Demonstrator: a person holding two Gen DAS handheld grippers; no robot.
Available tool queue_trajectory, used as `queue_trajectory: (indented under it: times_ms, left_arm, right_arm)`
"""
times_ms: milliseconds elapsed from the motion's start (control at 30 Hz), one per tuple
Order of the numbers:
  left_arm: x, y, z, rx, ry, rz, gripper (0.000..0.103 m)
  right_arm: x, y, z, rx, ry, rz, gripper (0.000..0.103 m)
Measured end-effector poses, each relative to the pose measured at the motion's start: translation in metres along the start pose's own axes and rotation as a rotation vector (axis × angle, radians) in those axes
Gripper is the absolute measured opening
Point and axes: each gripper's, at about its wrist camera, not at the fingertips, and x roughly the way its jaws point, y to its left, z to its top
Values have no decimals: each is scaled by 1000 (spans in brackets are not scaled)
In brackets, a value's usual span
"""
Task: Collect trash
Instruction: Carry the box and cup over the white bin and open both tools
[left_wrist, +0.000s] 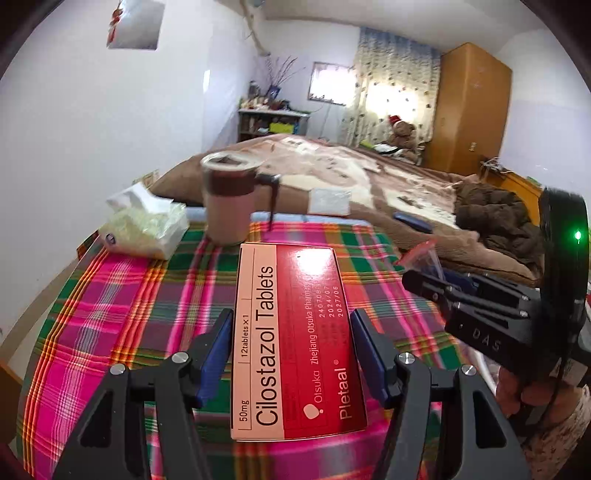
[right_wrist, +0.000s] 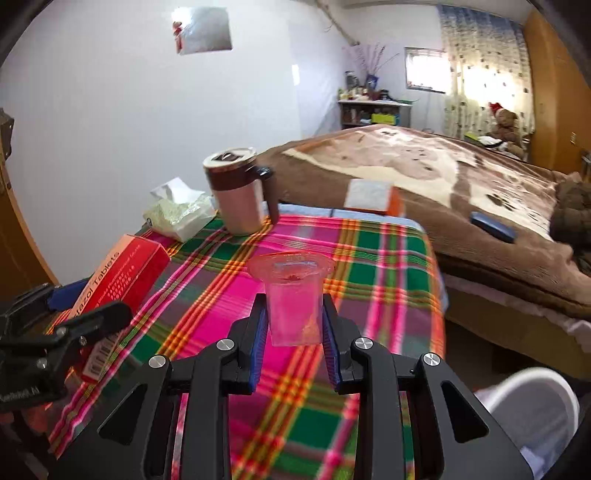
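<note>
A red-and-pink cardboard tablet box (left_wrist: 295, 339) is clamped lengthwise in the left gripper (left_wrist: 291, 354), above the plaid tablecloth (left_wrist: 122, 295). A small clear plastic cup (right_wrist: 293, 299) is gripped by the right gripper (right_wrist: 293, 325).

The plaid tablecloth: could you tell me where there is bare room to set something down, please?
Most of the plaid tablecloth is bare: the whole stretch from the mug forward, out to the bed-side edge. The far corner by the wall is crowded, where the mug stands beside the tissue pack. Both grippers hold items above the cloth.
</note>
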Motion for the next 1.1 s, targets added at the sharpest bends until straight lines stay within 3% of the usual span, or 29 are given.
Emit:
queue_trajectory:
  times_ms: [500, 733, 1100]
  left_arm:
    - [-29, -71, -8, 102, -43, -133, 65]
    - [-25, -120, -11, 160, -36, -227, 65]
    - [0, -203, -22, 242, 32, -372, 65]
  right_arm:
    - [-78, -51, -38, 111, -79, -131, 28]
    - [-110, -91, -56, 197, -116, -253, 28]
    - [-126, -144, -88, 311, -70, -418, 28]
